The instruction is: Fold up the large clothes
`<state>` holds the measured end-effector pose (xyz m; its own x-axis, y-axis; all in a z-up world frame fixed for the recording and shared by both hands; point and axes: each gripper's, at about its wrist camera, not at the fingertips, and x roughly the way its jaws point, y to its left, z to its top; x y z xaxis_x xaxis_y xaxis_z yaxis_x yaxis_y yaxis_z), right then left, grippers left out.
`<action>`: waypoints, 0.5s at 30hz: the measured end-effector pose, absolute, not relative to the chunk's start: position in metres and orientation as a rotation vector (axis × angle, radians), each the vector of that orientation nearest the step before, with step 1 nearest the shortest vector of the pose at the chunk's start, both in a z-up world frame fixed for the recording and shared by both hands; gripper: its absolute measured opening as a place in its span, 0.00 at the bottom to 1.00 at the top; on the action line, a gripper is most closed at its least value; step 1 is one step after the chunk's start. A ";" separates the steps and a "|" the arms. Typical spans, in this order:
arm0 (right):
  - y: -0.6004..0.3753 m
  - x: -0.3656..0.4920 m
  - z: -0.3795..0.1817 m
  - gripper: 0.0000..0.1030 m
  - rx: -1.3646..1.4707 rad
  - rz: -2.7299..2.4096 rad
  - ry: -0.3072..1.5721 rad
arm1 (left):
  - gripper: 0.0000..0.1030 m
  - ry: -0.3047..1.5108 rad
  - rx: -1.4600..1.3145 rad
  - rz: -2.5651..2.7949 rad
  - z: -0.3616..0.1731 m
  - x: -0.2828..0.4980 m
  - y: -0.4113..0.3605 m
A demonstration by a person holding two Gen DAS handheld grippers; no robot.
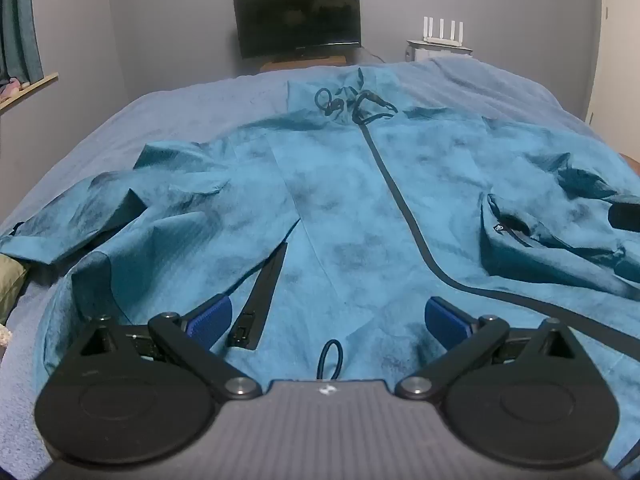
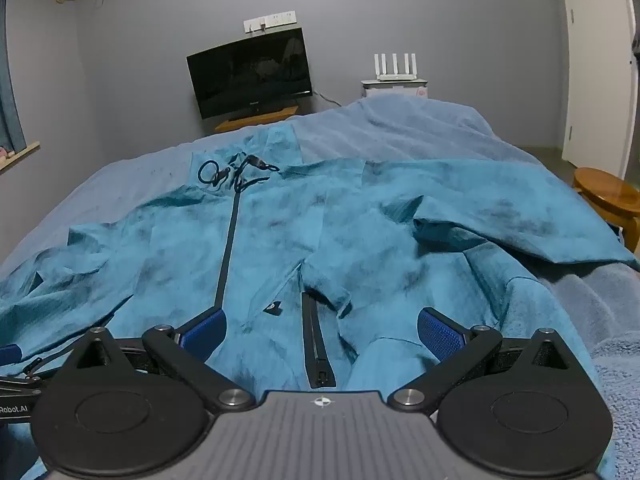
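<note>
A large teal jacket lies spread front-up on the bed, its dark zipper running from the hem up to the collar cords. My left gripper hovers open over the hem near a pocket zipper and a cord loop, nothing between its blue pads. My right gripper stands open over the same jacket on its right half, above another pocket zipper. The right sleeve lies creased toward the bed's edge. The left gripper's tip shows at the left border of the right wrist view.
A grey-blue blanket covers the bed. Against the far wall stand a dark monitor and a white router on a small cabinet. A wooden stool stands right of the bed. Curtains hang left.
</note>
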<state>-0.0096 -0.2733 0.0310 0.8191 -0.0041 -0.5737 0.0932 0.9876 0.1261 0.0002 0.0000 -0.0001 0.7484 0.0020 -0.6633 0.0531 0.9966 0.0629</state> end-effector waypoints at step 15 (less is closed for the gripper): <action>-0.273 -0.007 0.030 1.00 0.156 -0.048 0.627 | 1.00 0.723 0.084 -0.028 -0.001 0.001 -0.003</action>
